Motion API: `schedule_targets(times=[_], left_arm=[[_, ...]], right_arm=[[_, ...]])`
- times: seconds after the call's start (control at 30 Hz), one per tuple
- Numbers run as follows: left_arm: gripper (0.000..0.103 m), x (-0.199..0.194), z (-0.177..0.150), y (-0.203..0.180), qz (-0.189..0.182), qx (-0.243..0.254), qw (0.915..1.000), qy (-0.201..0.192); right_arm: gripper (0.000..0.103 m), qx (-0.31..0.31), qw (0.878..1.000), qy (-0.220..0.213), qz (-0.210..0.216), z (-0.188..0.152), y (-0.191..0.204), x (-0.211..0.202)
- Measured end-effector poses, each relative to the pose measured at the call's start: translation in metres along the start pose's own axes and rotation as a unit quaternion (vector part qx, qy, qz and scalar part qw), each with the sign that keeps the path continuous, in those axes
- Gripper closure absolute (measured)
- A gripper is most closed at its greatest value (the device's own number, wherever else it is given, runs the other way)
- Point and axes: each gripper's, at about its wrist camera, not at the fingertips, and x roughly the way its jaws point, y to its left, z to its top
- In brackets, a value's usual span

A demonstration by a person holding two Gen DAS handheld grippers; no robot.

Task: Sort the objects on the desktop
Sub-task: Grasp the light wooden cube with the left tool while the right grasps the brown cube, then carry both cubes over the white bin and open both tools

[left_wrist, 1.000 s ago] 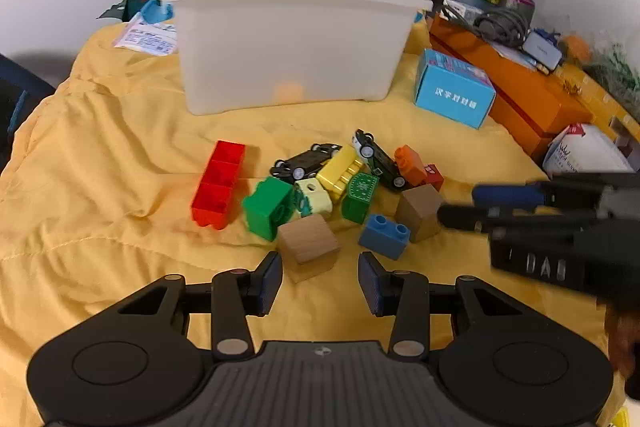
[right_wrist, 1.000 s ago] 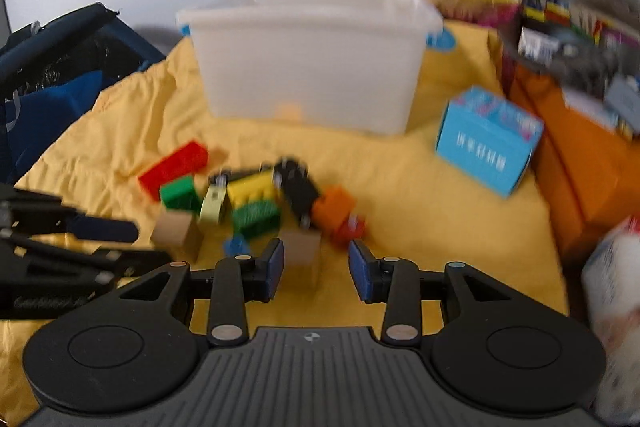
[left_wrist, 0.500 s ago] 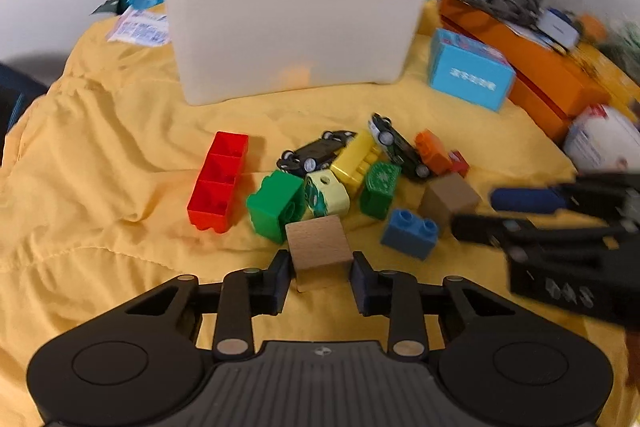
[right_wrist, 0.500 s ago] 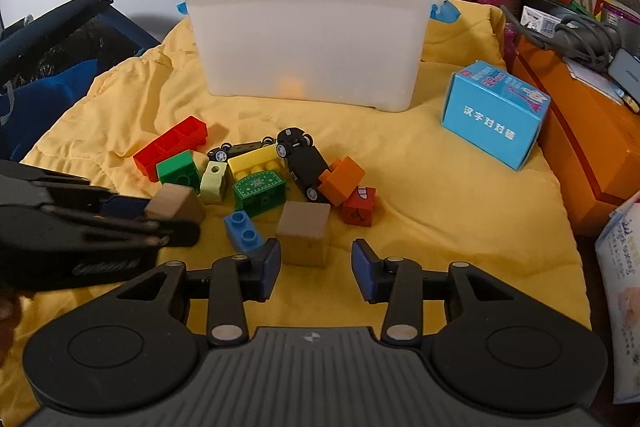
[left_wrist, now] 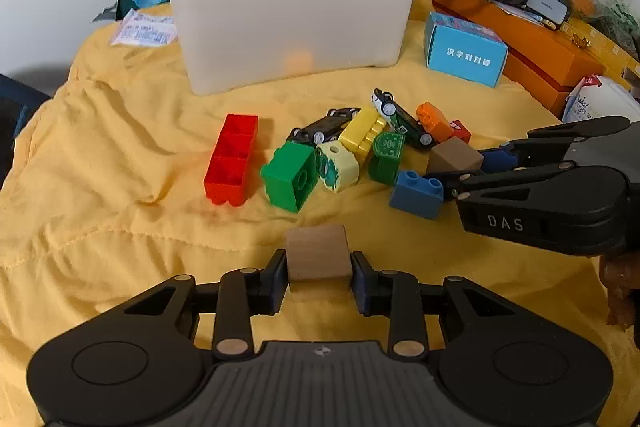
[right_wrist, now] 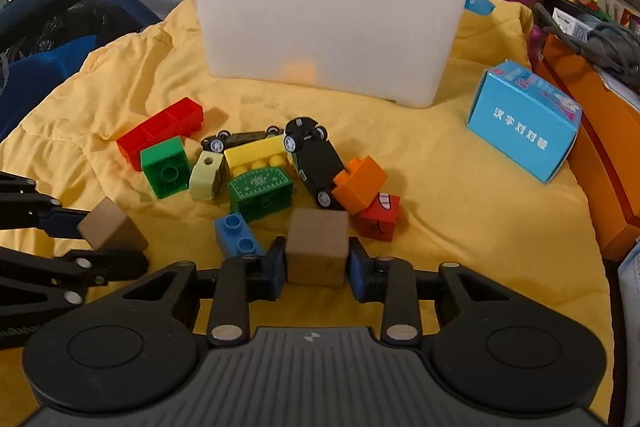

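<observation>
While both tongs clamp a cube | left tongs (left_wrist: pixel 319 273) grip pale wooden cube (left_wrist: pixel 317 254), right tongs (right_wrist: pixel 316 265) grip darker brown wooden cube (right_wrist: pixel 317 247), both low over yellow quilt (right_wrist: pixel 460 227) | step: pickup | next: carry to translucent white plastic bin (right_wrist: pixel 328 27)

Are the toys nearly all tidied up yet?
Not nearly. The white bin shows only something orange through its wall. Right now the left gripper holds a light wooden cube and the right gripper a darker wooden cube. The bricks, like the red one, and the toy cars wait on the yellow cloth.
</observation>
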Motion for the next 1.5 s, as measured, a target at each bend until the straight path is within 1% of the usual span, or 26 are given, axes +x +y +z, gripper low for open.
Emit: schedule_targets(times=[0.07,0.13,0.27,0.33,0.4,0.47,0.57,0.63,0.77,0.9,1.03,1.17,1.3,1.4,1.5], left_arm=[[0.07,-0.001,-0.001,-0.001,0.005,0.001,1.0,-0.003],[0.07,-0.002,-0.001,-0.001,0.003,0.001,1.0,-0.001],[0.071,-0.006,0.001,0.002,-0.012,-0.003,0.9999,0.008],[0.071,-0.013,0.004,0.001,-0.018,-0.001,0.9998,0.004],[0.071,-0.023,0.01,0.002,-0.02,0.006,0.9997,-0.011],[0.071,-0.034,0.019,0.004,-0.019,0.007,0.9994,-0.03],[0.07,-0.052,0.035,0.007,-0.016,0.007,0.9982,-0.058],[0.07,-0.061,0.047,0.01,-0.012,0.014,0.997,-0.075],[0.07,-0.07,0.084,0.015,0.004,0.032,0.993,-0.113],[0.07,-0.073,0.127,0.024,0.007,0.021,0.9882,-0.152],[0.07,-0.07,0.166,0.032,0.032,0.018,0.9816,-0.187],[0.07,-0.056,0.197,0.039,0.059,0.016,0.9784,-0.198],[0.07,-0.033,0.218,0.041,0.07,0.022,0.9785,-0.193],[0.07,-0.008,0.227,0.04,0.082,0.034,0.9812,-0.171],[0.069,0.015,0.228,0.043,0.071,0.037,0.9856,-0.149]], right_arm=[[0.069,-0.004,1.0,-0.002,-0.001,-0.001,0.0,-0.001],[0.07,-0.011,1.0,-0.004,0.001,-0.003,0.001,-0.004],[0.07,-0.056,0.998,-0.009,0.0,-0.006,0.007,-0.009],[0.071,-0.056,0.998,-0.006,0.007,-0.006,0.007,-0.011],[0.071,-0.053,0.998,0.0,0.017,-0.004,0.006,-0.016],[0.071,-0.063,0.998,-0.005,0.021,-0.001,0.006,-0.024],[0.071,-0.088,0.996,-0.029,0.016,0.006,0.006,-0.042],[0.071,-0.093,0.995,-0.043,0.012,0.014,0.004,-0.052],[0.07,-0.084,0.993,-0.088,0.003,0.041,-0.007,-0.07],[0.07,-0.057,0.989,-0.137,-0.003,0.085,-0.022,-0.077],[0.07,-0.023,0.984,-0.176,-0.018,0.13,-0.036,-0.074],[0.07,0.023,0.981,-0.191,-0.014,0.165,-0.05,-0.064],[0.07,0.045,0.981,-0.188,-0.019,0.192,-0.055,-0.048],[0.07,0.058,0.983,-0.172,-0.03,0.205,-0.056,-0.028],[0.07,0.042,0.986,-0.156,-0.044,0.207,-0.051,-0.006]])
